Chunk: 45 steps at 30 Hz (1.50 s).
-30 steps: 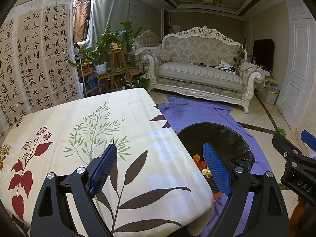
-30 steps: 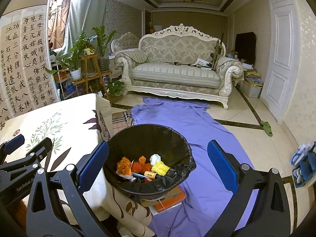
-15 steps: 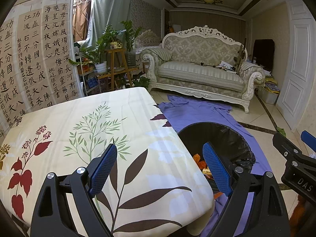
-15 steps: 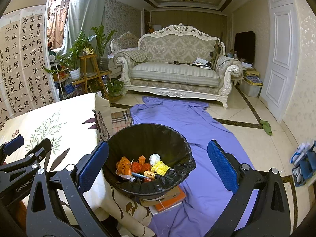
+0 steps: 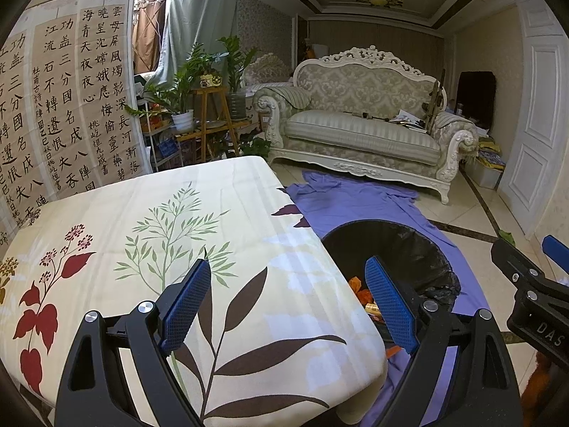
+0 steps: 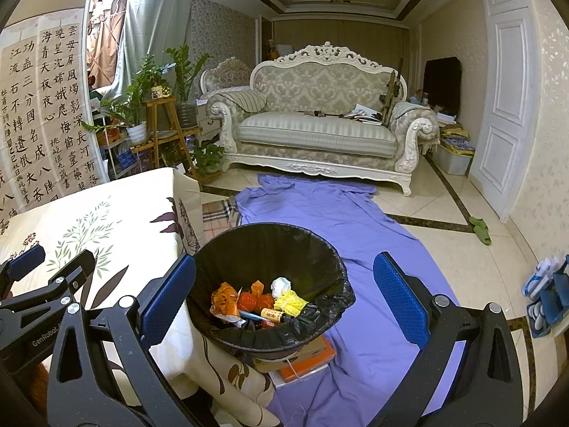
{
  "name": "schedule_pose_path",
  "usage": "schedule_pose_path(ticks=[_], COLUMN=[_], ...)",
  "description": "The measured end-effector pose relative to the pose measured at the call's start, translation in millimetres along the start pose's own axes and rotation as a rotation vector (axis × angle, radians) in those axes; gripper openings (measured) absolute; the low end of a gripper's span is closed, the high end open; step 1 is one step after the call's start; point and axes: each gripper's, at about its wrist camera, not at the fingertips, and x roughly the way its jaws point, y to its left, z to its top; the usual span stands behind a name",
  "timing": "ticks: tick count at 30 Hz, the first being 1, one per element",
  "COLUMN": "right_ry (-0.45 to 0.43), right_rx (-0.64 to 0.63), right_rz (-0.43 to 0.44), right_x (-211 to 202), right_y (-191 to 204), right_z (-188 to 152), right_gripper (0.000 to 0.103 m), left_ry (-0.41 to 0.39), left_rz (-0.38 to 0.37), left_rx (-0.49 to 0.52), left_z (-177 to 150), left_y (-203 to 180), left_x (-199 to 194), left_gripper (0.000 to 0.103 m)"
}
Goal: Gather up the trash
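Both the left gripper (image 5: pixel 288 306) and right gripper (image 6: pixel 284 300) hang with jaws apart, holding nothing. The trash (image 6: pixel 259 302) lies inside the black-lined bin (image 6: pixel 320 249), at the table's (image 5: pixel 142 220) three o'clock edge. The bin perches on stacked boxes (image 6: pixel 306 357); a nudge could probably tip it.

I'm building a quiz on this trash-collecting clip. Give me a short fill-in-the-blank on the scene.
1. The trash bin is lined with a ____ bag.
2. The bin stands on boxes over a ____ cloth spread across the floor.
3. The jaws of the left gripper and the right gripper are both ____.
4. The tabletop holds ____ pieces of trash.

Missing words: black; purple; open; no
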Motion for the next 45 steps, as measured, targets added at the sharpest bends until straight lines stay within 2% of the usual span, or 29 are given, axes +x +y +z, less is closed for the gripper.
schedule_pose_path(ticks=[45], right_ry=[0.007], right_rx=[-0.003], right_rz=[0.003], right_x=[4.7], right_y=[5.9], right_z=[-3.6], right_gripper=[0.098], left_ry=[0.005], left_rz=[-0.004], left_rx=[0.001], left_z=[-0.3], left_y=[-0.1], left_x=[0.4], left_gripper=[0.086])
